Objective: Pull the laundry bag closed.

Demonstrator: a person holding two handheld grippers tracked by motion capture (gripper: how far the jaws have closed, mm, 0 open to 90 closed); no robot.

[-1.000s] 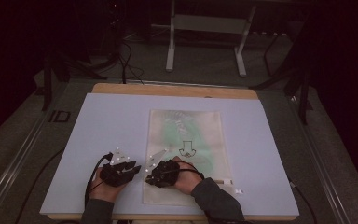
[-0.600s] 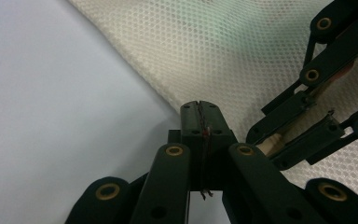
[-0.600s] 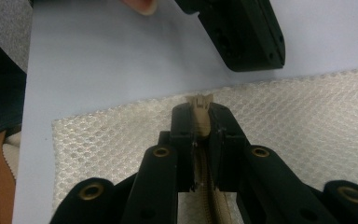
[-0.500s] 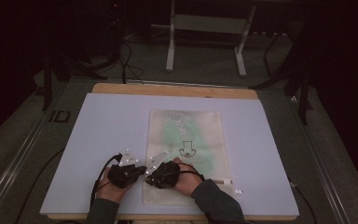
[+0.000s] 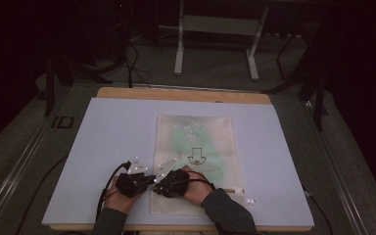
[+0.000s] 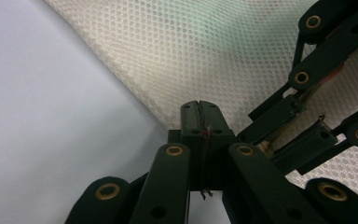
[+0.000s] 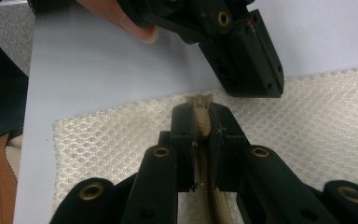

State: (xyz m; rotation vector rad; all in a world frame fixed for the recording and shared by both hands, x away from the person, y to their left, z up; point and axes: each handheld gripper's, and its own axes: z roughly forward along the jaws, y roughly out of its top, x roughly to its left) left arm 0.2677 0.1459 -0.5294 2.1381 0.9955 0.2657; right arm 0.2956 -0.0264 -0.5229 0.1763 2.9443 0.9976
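A cream mesh bag point(image 5: 196, 132) with something green inside lies flat on the pale table point(image 5: 103, 127). Both grippers sit tip to tip at its near left corner. My right gripper point(image 7: 200, 109) is shut on the beige zipper end point(image 7: 199, 101), whose tape runs back between the jaws. My left gripper point(image 6: 199, 116) is shut at the mesh bag's point(image 6: 205, 51) side edge and pinches the fabric there. Its black tip point(image 7: 254, 81) rests just beyond the right gripper. In the high view the left gripper point(image 5: 146, 180) and the right gripper point(image 5: 158, 184) almost touch.
A wooden board edge point(image 5: 176, 94) runs along the table's far side. Metal stand legs point(image 5: 215, 44) and cables point(image 5: 132, 68) lie on the floor beyond. Small white tags point(image 5: 247, 199) sit near the bag's near right corner. A sleeve point(image 5: 225, 215) comes in from the bottom.
My left hand slid right to the bag's corner and its jaws closed there, beside the right gripper. The right hand kept still.
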